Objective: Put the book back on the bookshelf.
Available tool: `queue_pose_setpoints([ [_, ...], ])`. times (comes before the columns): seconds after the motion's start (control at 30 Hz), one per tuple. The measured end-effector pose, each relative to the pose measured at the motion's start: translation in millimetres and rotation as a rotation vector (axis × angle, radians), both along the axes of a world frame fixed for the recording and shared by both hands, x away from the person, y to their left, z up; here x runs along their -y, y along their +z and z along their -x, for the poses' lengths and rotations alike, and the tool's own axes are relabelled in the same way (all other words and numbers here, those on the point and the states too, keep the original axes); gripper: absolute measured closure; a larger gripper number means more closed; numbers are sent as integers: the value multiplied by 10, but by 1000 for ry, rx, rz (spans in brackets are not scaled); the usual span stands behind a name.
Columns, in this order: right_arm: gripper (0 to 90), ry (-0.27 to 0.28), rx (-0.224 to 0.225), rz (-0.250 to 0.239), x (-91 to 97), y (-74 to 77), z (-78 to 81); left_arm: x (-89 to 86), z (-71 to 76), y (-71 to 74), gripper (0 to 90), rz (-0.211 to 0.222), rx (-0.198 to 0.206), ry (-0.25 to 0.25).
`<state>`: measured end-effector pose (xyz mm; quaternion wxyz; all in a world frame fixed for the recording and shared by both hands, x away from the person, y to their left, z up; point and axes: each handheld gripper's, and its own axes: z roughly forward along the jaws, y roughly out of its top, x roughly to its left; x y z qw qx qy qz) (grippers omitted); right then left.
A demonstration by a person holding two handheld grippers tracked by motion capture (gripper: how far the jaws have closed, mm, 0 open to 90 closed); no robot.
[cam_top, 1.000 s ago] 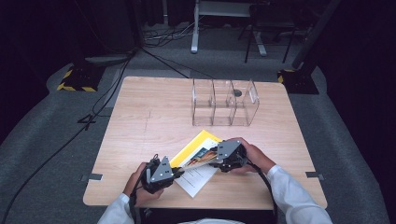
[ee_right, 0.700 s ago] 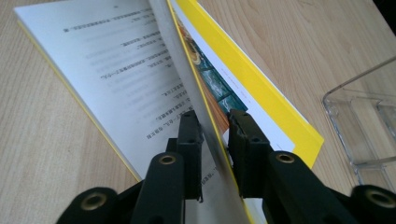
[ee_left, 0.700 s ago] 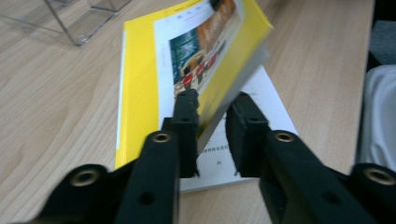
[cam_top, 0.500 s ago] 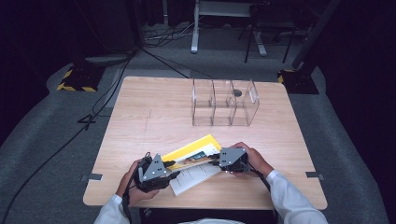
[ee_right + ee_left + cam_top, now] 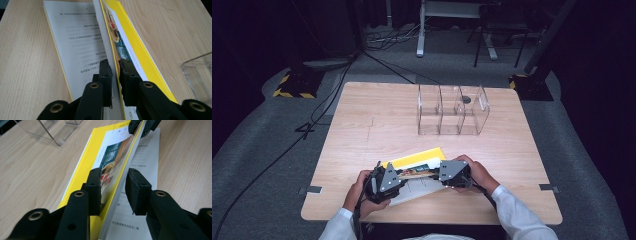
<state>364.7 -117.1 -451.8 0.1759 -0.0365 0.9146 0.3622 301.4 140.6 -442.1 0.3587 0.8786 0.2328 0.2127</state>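
At the tabletop's (image 5: 362, 125) near edge, the right gripper (image 5: 114, 65) clamps the yellow book's (image 5: 85, 167) raised cover; the left gripper (image 5: 113, 185), just closing, straddles it unclamped.

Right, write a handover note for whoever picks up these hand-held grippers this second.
Left hand-held gripper: jaws astride one end of the raised book; one pad touches the cover, the other stands off. They have just been closing.
Right hand-held gripper: shut on the book's other end.
Book: yellow cover, stood on edge near the table's front, over a printed page lying flat.
Clear three-bay rack stands farther back, apart.
Done: book lifted on edge. Left: firm up the left grip, probably carry it to the rack.
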Motion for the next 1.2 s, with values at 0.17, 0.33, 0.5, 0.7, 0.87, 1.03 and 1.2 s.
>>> queue_pose_setpoints([
  [0.17, 709, 10, -109, -71, 58, -18, -90, -68, -6, -52, 748, -10, -22, -60],
  [0.33, 643, 28, -120, -80, 200, -148, -242, -155, -6, -70, 753, -11, -24, -63],
  [0.5, 658, 11, -116, -111, 333, -211, -337, -275, -33, -86, 753, 30, -44, -58],
  [0.7, 763, 12, -6, -134, 329, -191, -241, -343, -57, -58, 714, 51, -48, -20],
  [0.87, 805, 25, 42, -111, 262, -139, -150, -411, -67, 1, 577, 77, -51, 48],
  [1.03, 830, 60, 77, -61, 167, -97, -53, -297, -16, 84, 443, 44, -22, 51],
  [1.2, 836, 70, 80, -47, 111, -59, -8, -24, 22, 147, 450, 14, -19, 23],
])
